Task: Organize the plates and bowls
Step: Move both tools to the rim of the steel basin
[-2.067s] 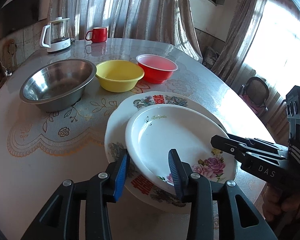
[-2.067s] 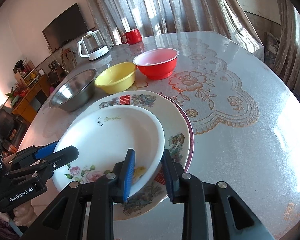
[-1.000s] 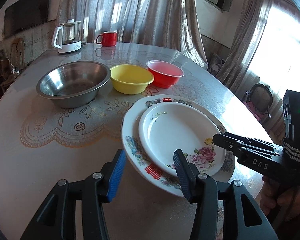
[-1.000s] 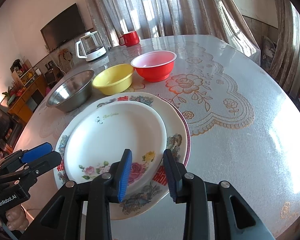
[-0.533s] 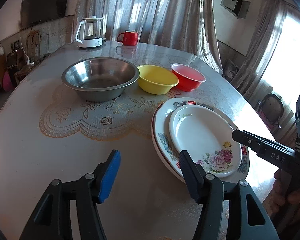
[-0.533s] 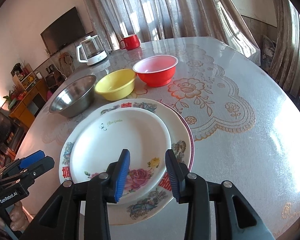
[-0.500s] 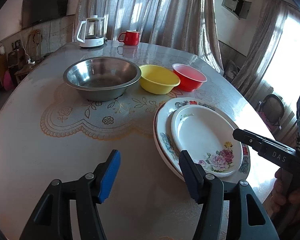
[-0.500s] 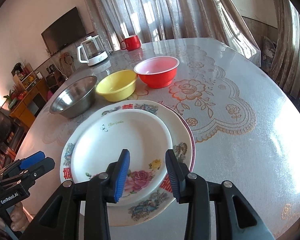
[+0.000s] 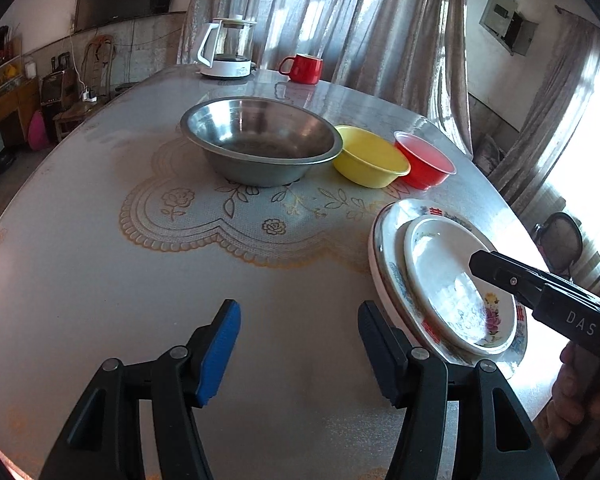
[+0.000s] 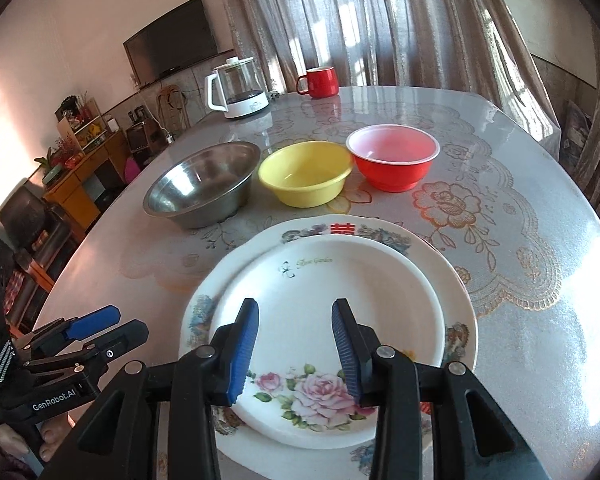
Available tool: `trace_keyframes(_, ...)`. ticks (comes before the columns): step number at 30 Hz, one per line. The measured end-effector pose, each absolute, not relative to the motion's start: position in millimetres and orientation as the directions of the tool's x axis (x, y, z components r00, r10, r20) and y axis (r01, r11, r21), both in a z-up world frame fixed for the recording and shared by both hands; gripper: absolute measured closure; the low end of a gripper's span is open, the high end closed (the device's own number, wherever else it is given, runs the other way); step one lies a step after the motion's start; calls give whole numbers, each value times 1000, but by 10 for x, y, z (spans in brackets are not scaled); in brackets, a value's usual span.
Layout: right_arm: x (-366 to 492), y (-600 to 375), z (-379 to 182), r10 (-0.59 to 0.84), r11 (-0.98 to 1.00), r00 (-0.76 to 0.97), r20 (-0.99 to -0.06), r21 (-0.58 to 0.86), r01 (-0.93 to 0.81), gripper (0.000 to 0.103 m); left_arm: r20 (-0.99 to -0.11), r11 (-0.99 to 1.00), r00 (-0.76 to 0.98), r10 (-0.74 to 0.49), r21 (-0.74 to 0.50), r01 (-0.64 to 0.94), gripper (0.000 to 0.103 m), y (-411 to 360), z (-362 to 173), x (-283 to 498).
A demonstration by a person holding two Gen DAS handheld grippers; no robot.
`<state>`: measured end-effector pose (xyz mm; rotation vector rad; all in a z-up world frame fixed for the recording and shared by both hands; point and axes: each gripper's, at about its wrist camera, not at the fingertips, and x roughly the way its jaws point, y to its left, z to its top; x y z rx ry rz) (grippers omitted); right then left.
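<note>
While both jaws gape empty | lace-patterned table [image 9: 100, 264] | curtains [image 10: 380, 20] | TV [image 10: 168, 40]

Both wrist views look steeply down from the bench's [image 9: 80, 280] near edge, sharing the stacked floral china plates [image 10: 340, 280] and three bowls.

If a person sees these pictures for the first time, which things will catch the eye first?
Probably the white rose plate stacked on the larger patterned plate at the near table edge, under the open right gripper. Behind them stands a row of bowls: steel bowl, yellow bowl, red bowl.
</note>
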<state>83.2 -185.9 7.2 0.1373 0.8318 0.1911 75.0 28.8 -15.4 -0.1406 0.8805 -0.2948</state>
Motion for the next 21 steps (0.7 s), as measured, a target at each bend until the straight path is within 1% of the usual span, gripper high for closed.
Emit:
trace_keyframes(9, 1158, -1538, 53, 346, 938, 597, -724, 288, -194, 65, -751, 968, 619, -229, -240, 67, 41, 728, -184, 927)
trace_keyframes(16, 1479, -1319, 48, 391, 920, 568, -725, 327, -216, 65, -756, 968, 625, -193, -252, -7, 41, 1005, -147, 1156)
trace_keyframes(21, 1735, -1258, 41, 413, 909, 553, -723, 365, -202, 65, -771, 961, 608, -190, -273, -46, 41, 1116, -158, 1362)
